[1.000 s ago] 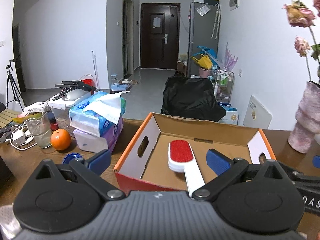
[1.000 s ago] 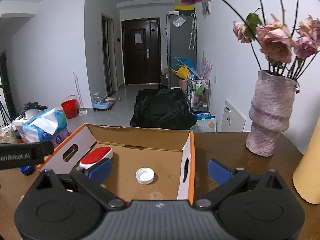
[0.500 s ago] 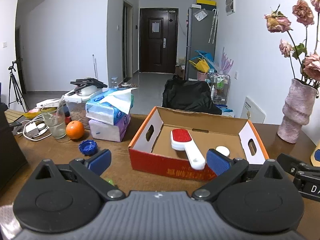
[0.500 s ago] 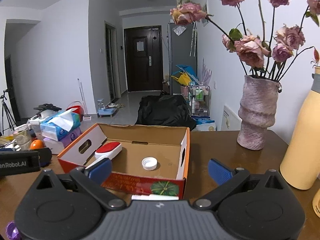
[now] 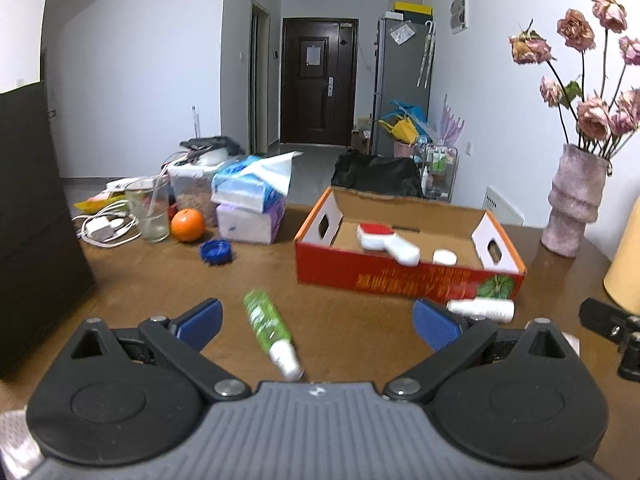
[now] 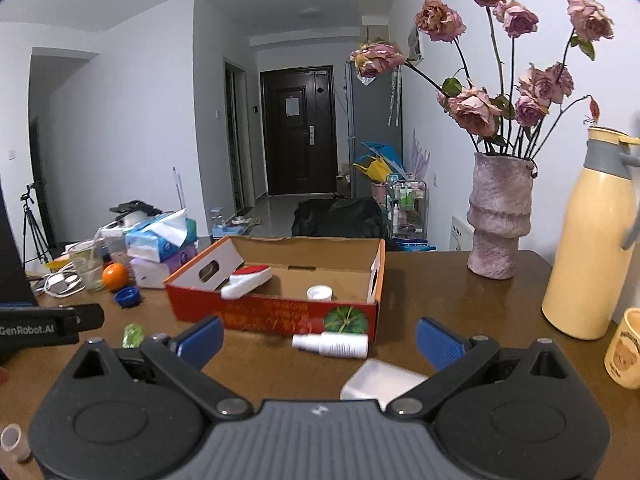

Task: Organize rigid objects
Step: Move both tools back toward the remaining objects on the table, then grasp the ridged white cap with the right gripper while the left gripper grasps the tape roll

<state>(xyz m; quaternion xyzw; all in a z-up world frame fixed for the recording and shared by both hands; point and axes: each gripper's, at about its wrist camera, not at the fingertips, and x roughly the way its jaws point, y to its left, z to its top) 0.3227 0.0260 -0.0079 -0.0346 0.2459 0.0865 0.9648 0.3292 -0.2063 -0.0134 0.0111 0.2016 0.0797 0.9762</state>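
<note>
**Both tongs wide, holding nothing**

Left tongs [image 5: 316,322] and right tongs [image 6: 320,338] are spread wide for us, gripping nothing. Nearest on the brown surface [image 5: 160,280], a green tube [image 5: 270,332] lies between the left fingers. A white spray bottle [image 6: 331,344] lies just in front of the red cardboard box [image 6: 276,316]. Inside the box we've got a red-and-white brush [image 5: 386,238] and a white cap [image 6: 319,292]. Farther back, a pink vase [image 6: 498,216].

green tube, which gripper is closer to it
Left. The green tube lies on the table directly between the open jaws of the left gripper. The right gripper sits further right, with the tube off past its left finger.
</note>
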